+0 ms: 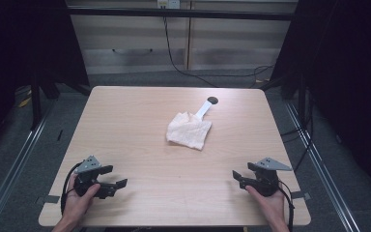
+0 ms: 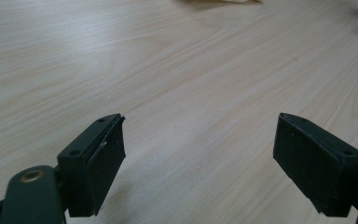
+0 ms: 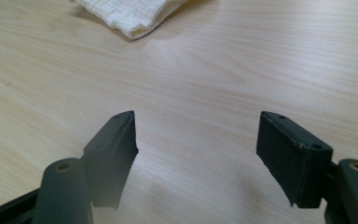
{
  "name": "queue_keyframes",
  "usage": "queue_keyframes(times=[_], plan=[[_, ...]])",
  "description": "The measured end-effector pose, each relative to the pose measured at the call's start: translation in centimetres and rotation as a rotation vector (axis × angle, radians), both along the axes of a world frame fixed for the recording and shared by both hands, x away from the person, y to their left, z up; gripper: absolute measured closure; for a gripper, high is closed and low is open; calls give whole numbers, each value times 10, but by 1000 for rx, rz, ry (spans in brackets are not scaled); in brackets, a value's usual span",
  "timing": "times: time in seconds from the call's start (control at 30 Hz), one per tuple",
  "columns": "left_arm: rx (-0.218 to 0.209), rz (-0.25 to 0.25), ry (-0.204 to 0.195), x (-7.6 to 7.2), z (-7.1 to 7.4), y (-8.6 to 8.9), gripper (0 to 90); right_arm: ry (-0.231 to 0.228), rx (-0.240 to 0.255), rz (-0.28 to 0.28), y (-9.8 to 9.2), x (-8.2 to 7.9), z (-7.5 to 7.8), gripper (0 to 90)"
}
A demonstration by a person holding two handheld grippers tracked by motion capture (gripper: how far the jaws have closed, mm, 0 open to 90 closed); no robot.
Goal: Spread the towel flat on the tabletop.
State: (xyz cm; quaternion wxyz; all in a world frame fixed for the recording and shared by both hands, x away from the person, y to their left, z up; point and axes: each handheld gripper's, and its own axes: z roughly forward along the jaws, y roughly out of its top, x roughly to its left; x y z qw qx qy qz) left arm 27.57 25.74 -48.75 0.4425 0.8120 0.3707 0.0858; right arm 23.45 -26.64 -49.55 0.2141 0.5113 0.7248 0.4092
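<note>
A crumpled white cloth (image 1: 189, 130) lies in the middle of the wooden table (image 1: 140, 111), a little toward the far side. Its near corner (image 3: 133, 16) shows at the top of the right gripper view, and a sliver of the cloth (image 2: 233, 1) at the top edge of the left gripper view. My left gripper (image 1: 114, 176) rests low at the near left of the table, open, with bare wood between its jaws (image 2: 198, 154). Near the front right, my right gripper (image 1: 238, 175) is open too, holding nothing (image 3: 196, 149). Both are well short of the cloth.
A white strip (image 1: 204, 109) runs from the cloth to a round cable hole (image 1: 213, 100) near the table's far edge. Dark frames and curtains stand at both sides. Cabinets and a hanging cable (image 1: 174, 58) lie beyond the table.
</note>
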Motion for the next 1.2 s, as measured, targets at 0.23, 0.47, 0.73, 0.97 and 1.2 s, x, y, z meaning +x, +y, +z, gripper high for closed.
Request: queue_keyframes(times=[0.23,0.47,0.73,0.97,1.2], plan=[[0,1,7,1,-1,0,163,41,20,19,2,1,-1,290],[6,6,15,5,-2,1,161,60,61,67,1,1,-1,367],[1,-2,3,3,1,0,160,47,76,108,10,3,5,383],[-3,-8,5,5,0,-2,160,54,75,168,28,17,7,462],[-5,-16,2,6,1,-2,160,92,49,270,57,45,15,510]])
